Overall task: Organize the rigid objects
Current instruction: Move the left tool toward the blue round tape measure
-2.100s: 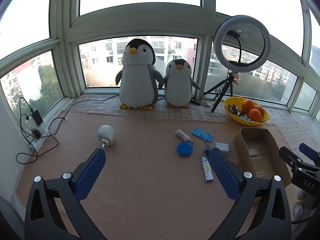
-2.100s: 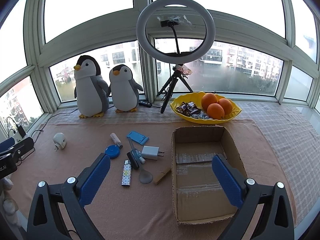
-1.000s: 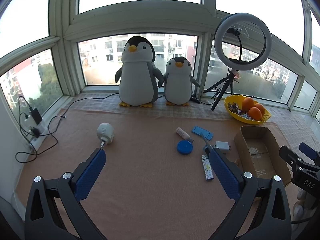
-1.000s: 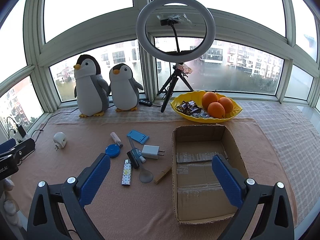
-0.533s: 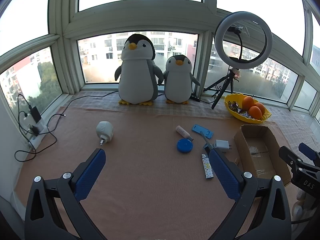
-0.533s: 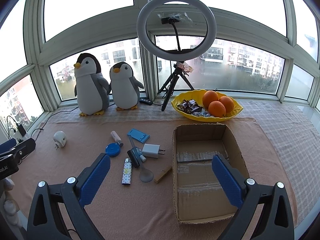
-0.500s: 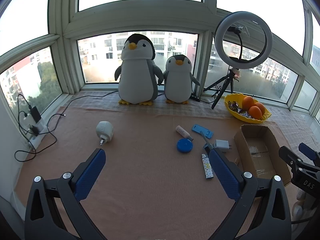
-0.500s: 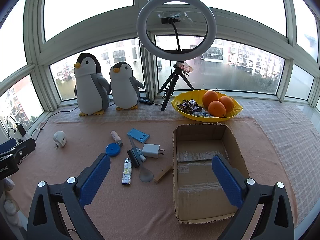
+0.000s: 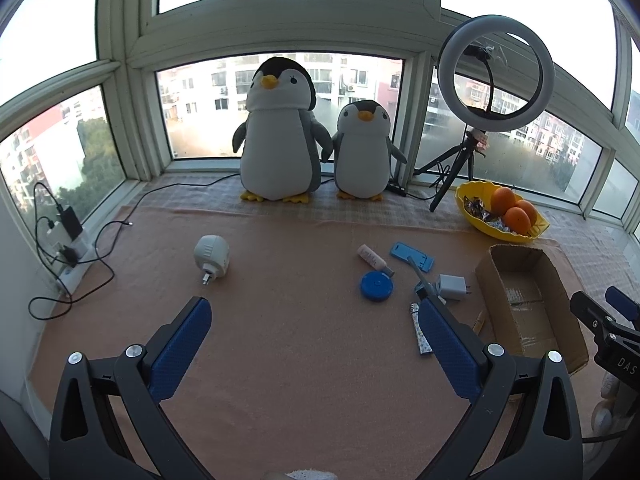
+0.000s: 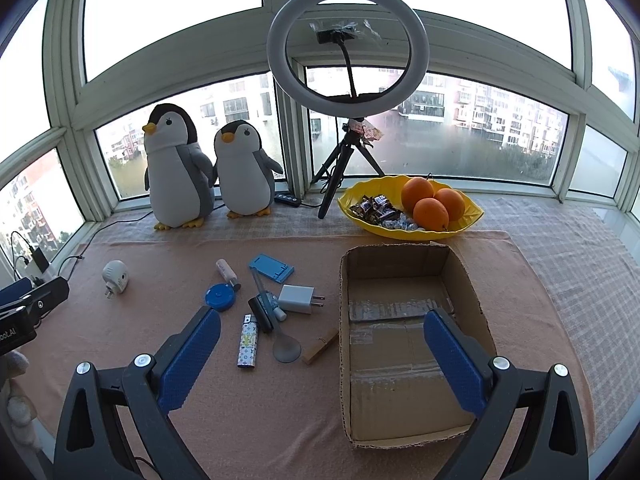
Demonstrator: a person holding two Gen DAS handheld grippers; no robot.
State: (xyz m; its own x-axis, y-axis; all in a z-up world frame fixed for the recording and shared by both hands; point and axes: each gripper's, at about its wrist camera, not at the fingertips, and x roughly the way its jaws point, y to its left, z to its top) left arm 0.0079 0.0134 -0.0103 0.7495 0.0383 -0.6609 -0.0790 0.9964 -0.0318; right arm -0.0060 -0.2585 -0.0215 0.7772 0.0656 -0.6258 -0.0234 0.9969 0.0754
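Item: cardboard box (image 10: 408, 344), the landmark; open-topped, empty, long axis running away from the viewer.

Loose rigid goods, all lying left of the box on the pink mat (image 10: 160, 360):
- wooden clothespin (image 10: 320, 346), just beside the box's left wall.
- grey spoon (image 10: 280, 336), bowl toward the viewer, handle pointing away; it crossed a black clip (image 10: 260, 312).
- patterned lighter (image 10: 247, 340), long axis roughly parallel to the box.
- white charger (image 10: 298, 299), prongs toward the box.
- blue phone stand (image 10: 271, 268), blue round case (image 10: 221, 297), small pink tube (image 10: 227, 271), farther left.
- white plug-in night light (image 9: 211, 255), well apart from the box, farthest left.

Tools:
- right gripper (image 10: 322, 356), jaws spread wide, empty, hovering over the box's left wall; judged the nearer tool for the cluster.
- left gripper (image 9: 314, 340), jaws also wide, empty; judged nearer the night light, which lay ahead and left of it.

No goods were in the box; sorting judged not begun.
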